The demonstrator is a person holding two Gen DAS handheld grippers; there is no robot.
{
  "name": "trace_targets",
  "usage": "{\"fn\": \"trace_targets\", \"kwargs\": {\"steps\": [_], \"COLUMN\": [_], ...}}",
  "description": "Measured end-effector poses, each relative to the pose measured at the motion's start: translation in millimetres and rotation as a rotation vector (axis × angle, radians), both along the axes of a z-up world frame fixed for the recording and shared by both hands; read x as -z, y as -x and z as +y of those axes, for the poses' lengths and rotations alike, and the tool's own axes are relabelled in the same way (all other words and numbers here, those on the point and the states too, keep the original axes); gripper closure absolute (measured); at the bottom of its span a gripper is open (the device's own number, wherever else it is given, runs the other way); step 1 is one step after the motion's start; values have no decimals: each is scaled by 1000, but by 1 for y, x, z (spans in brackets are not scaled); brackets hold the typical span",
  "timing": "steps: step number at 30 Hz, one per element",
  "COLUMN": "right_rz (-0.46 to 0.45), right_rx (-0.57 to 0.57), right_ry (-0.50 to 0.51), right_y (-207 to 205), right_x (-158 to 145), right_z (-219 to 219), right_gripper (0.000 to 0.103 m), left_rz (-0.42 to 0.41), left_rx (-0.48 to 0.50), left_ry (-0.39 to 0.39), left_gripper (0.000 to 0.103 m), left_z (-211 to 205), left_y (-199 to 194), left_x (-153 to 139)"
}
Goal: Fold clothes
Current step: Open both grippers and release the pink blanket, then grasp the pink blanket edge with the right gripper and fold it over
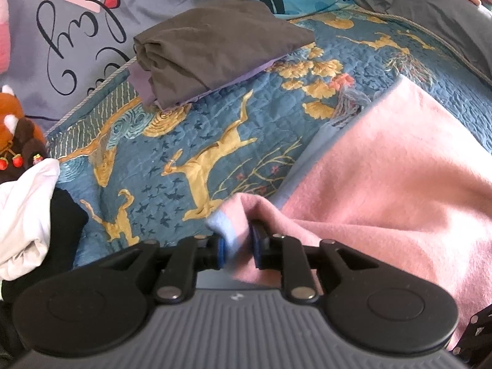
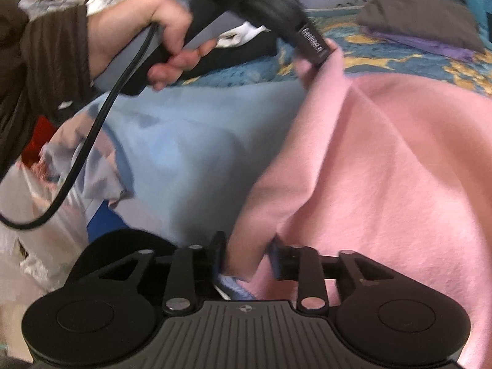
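Observation:
A pink fleece garment (image 1: 384,184) with a light-blue lining and edge (image 2: 184,141) lies spread on the bed. In the left wrist view my left gripper (image 1: 238,247) is shut on a bunched corner of it, pink and blue cloth filling the gap between the pads. In the right wrist view that same gripper (image 2: 316,50) holds the corner raised in a peak, with a person's hand (image 2: 138,30) on its handle. My right gripper (image 2: 246,259) stands near the garment's (image 2: 384,169) closer edge. A fold of it lies between the jaws, and a gap shows at the right pad.
A blue quilt with gold deer (image 1: 184,141) covers the bed. A folded grey-brown and purple stack (image 1: 215,49) sits farther back. White and black clothes (image 1: 24,215) and a plush toy (image 1: 15,129) lie at the left. A black cable (image 2: 92,141) hangs over a plastic bag (image 2: 30,215).

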State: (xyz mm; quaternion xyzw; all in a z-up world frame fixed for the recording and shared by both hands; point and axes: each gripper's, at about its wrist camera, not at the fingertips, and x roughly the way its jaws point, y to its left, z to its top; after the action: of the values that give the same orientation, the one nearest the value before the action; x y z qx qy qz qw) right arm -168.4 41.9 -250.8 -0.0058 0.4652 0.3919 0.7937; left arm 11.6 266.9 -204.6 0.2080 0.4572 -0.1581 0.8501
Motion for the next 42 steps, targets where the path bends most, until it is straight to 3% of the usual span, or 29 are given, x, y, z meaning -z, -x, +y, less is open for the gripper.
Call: {"fn": "trace_targets", "kwargs": {"steps": [5,9,12,16,22,25,28,33,42], "right_rz": [-1,27,10,-54,-159,-217,-262,-218,19], "right_rx": [-93,-173,-170,-63,125,244,382,463,301], "right_ry": [-27,-90,-135,-173,-129,-81,-39,-50,-56], "right_y": [12,20,22,16,-1,-13,-33,-91,-202], "right_x": [-3,-8,-16,-31,-41,-42,-42,-30,22], "right_z": [9,12,7,-17,-75,-119,-172,-229,-232], "right_gripper": [67,68,68,67,59,51,40,37,39], "left_rz": [-12,-39,-54,-59,2,27,52,66,65], "left_rx": [-17,-47,-103,-107,103,160,145,75,92], "left_ry": [-42,-110,-103,-20,156,167,135,163,199], "left_gripper": [68,68,69,70,52,46,46,45,38], "left_z": [17,39,59,67,8,-25,-37,-19,-20], "left_y": [12,21,25,31,51,58,58,60,91], "left_x": [-11,-25,-41,-61,-54,-38,-22,-18,-32]}}
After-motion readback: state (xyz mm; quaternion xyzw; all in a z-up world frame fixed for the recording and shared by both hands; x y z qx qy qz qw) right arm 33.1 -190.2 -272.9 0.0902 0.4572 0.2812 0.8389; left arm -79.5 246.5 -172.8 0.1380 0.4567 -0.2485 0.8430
